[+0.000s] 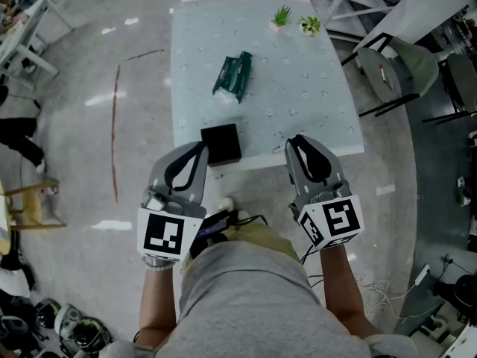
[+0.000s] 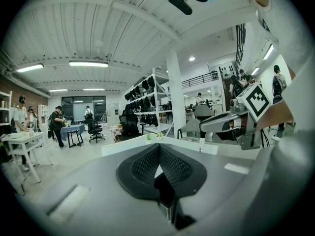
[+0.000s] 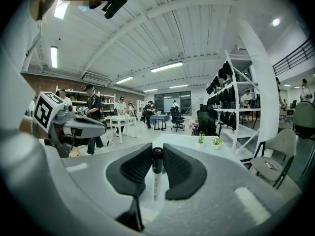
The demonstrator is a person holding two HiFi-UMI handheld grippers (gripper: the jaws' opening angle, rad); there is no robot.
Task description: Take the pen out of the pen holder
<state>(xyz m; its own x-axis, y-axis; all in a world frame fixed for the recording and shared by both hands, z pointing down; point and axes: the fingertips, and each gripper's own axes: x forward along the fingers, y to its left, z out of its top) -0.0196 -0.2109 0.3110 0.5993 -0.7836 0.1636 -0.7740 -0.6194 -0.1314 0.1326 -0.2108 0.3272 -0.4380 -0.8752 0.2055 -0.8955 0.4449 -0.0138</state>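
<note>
The pen holder (image 1: 221,144) is a black square box at the near edge of the pale table (image 1: 298,88). My right gripper (image 3: 157,161) is shut on a pen (image 3: 156,173) with a white barrel and a black cap, held upright between the pads. In the left gripper view the pen (image 2: 202,142) hangs below the right gripper's tip, clear of the holder. My left gripper (image 2: 158,149) has its pads meeting at the tips with nothing between them. In the head view the left gripper (image 1: 201,148) is just left of the holder and the right gripper (image 1: 294,142) is to its right.
A green packet (image 1: 233,73) lies mid-table. Two small potted plants (image 1: 282,15) (image 1: 310,25) stand at the far edge. A grey chair (image 1: 395,69) is right of the table, a wooden stool (image 1: 26,200) at the left. People stand at desks in the background.
</note>
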